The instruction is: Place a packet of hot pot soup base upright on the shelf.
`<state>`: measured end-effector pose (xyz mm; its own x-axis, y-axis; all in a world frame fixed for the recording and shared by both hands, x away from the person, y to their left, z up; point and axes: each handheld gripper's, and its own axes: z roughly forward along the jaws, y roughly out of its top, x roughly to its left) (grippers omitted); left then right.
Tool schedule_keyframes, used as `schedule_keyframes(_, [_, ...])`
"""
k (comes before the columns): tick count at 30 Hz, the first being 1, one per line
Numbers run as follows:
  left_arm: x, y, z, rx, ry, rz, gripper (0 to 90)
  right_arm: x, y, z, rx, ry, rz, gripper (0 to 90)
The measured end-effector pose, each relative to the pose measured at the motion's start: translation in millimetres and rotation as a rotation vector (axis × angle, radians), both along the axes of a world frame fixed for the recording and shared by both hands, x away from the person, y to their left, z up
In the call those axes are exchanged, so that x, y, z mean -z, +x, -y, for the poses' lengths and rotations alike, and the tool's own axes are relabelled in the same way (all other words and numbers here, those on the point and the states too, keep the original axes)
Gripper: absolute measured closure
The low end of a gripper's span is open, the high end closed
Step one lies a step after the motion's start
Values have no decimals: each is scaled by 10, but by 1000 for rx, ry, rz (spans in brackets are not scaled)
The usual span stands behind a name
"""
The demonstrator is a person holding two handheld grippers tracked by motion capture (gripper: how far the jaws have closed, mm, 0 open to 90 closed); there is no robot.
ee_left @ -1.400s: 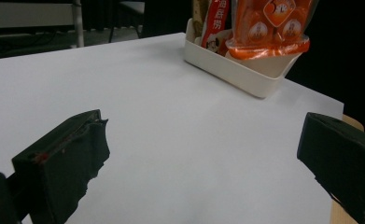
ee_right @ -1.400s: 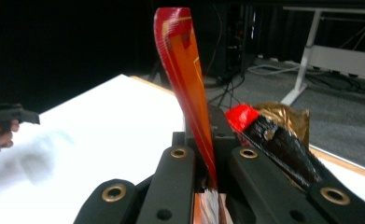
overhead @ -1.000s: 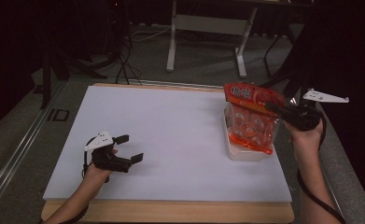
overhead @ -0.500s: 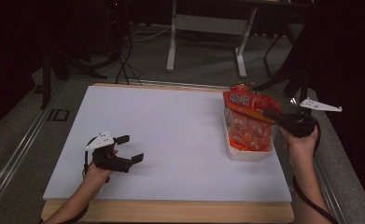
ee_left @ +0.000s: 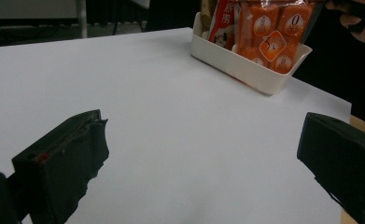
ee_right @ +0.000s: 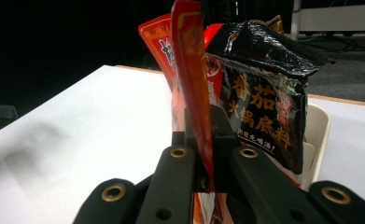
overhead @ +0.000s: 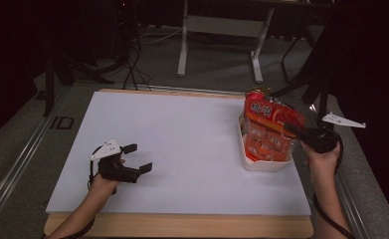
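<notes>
Setting: lab or studio recording space, dim.
Work surface: white board (overhead: 182, 139) on a wooden table (overhead: 182, 225), centre frame.
Floor: grey carpet, metal rail (overhead: 18, 164) at left.
Background: white stand legs (overhead: 219, 30), cables (overhead: 132, 59), upper frame.

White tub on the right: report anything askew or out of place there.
The orange snack packet leans out over the shallow white plastic tub rather than sitting in it, its edge pinched by the right gripper. A crumpled black sauce pouch stands upright behind. Nothing spilled.
</notes>
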<state>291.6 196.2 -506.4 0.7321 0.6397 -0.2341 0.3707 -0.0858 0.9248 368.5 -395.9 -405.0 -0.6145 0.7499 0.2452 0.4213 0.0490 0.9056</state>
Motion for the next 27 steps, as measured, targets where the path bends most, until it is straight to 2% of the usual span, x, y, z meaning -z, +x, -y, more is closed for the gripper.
schedule_keyframes(6, [8,3,-6,-2,-5,-4,11,-25,9,-11,-2,-4,-9,896])
schedule_keyframes(11, [19,6,2,2,-2,-6,11,-71,-3,-50,5,-37,-16,850])
schedule_keyframes(14, [19,4,7,5,3,-4,11,-112,-4,-63,10,-26,-18,739])
schedule_keyframes(16, [23,4,6,10,-1,-7,11,-167,-15,-78,20,-23,-6,709])
schedule_keyframes(21, [23,2,3,14,-3,-6,11,-373,-67,-160,29,-54,49,568])
schedule_keyframes(24, [28,3,6,16,-5,-8,11,-517,-113,-229,18,-51,87,466])
schedule_keyframes(27, [31,2,7,17,1,-7,11,-592,-144,-289,11,-61,106,418])
